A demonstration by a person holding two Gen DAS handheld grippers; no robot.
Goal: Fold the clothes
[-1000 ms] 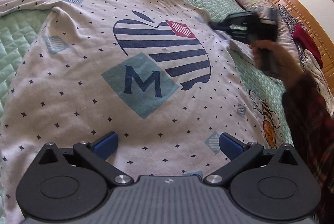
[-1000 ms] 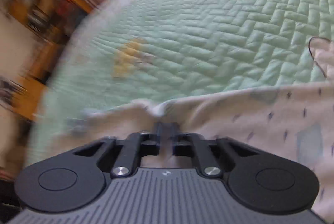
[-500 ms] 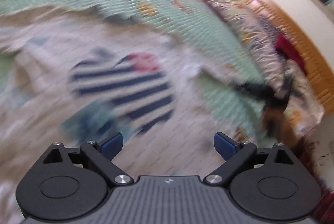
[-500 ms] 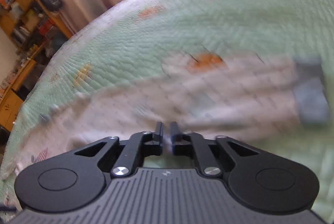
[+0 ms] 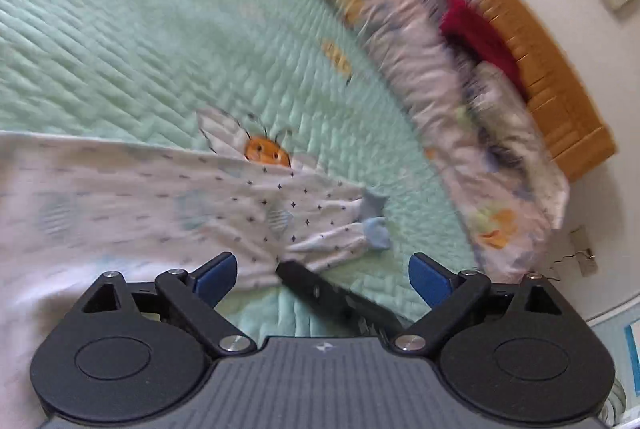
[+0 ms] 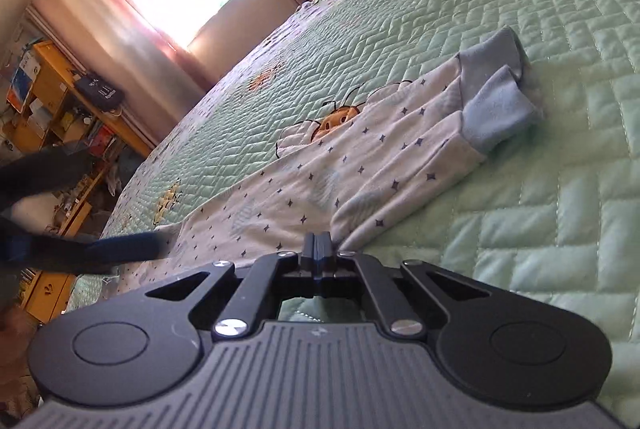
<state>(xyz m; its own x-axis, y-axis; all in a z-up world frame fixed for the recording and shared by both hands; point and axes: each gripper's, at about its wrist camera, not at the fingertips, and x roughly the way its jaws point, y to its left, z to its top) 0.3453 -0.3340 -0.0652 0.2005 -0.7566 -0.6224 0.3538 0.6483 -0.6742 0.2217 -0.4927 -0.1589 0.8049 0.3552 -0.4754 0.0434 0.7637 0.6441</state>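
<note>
Green quilt (image 6: 500,41) carries the shirt (image 6: 320,185), its two blue cuffs (image 6: 496,101) lying side by side. My right claw (image 6: 318,249), fingers pressed together, pinches the shirt's near edge. My left claw (image 5: 322,271) is spread wide above the fabric, gripping nothing.

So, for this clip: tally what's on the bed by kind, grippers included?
White star-print garment: 1
Blue cuffs on it: 2
Green quilt: 1
Grippers: 2, left gripper and right gripper
Total: 6
</note>
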